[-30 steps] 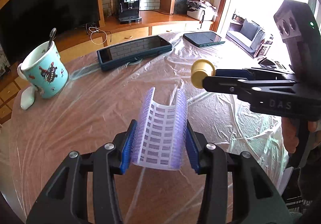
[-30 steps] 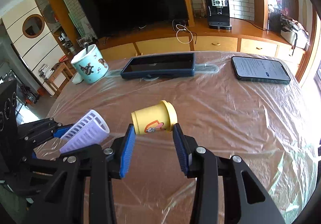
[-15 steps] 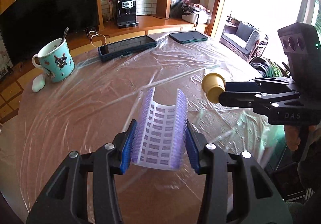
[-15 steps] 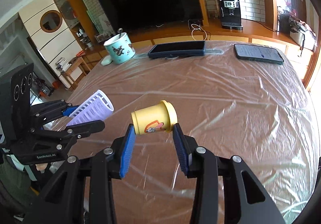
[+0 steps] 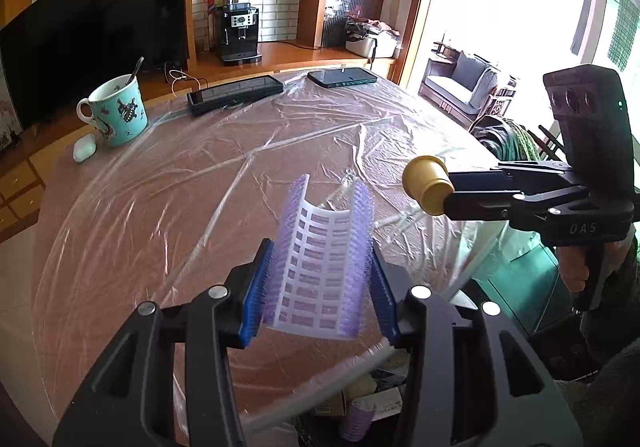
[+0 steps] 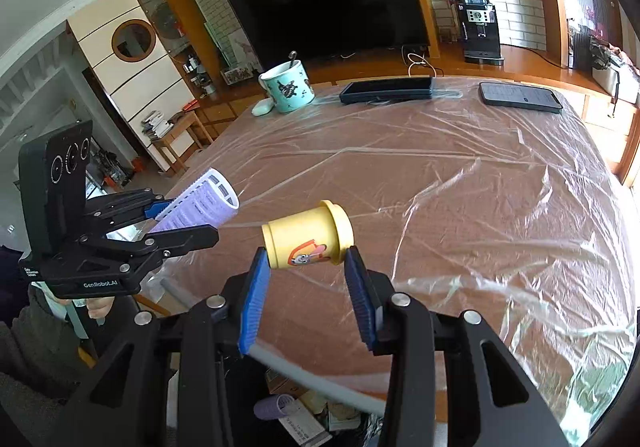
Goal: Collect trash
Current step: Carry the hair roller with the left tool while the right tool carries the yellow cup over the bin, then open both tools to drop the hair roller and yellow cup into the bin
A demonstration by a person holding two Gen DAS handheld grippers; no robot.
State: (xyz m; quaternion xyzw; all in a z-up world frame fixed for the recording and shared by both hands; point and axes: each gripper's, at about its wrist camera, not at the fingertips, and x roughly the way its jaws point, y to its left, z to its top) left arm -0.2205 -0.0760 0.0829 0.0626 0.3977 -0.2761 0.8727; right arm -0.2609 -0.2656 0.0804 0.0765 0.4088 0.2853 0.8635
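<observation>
My left gripper [image 5: 320, 287] is shut on a curved white and purple bristle comb [image 5: 322, 259] and holds it above the table's near edge. It also shows in the right wrist view [image 6: 200, 203]. My right gripper [image 6: 306, 283] is shut on a small yellow tub [image 6: 306, 237] lying sideways, its lid to the right. The tub shows in the left wrist view [image 5: 426, 185]. A trash bin [image 6: 304, 415] with paper and a purple roller sits below both grippers, under the table edge.
The table [image 5: 180, 207] is covered in wrinkled clear plastic film. At its far side stand a teal mug [image 5: 118, 111] with a spoon, a white earbud case [image 5: 84, 149], a dark tablet [image 5: 236, 93] and a phone [image 5: 342, 77].
Both grippers have pulled back from over the table toward its near edge with their objects held. The bin under the edge has come into view.
</observation>
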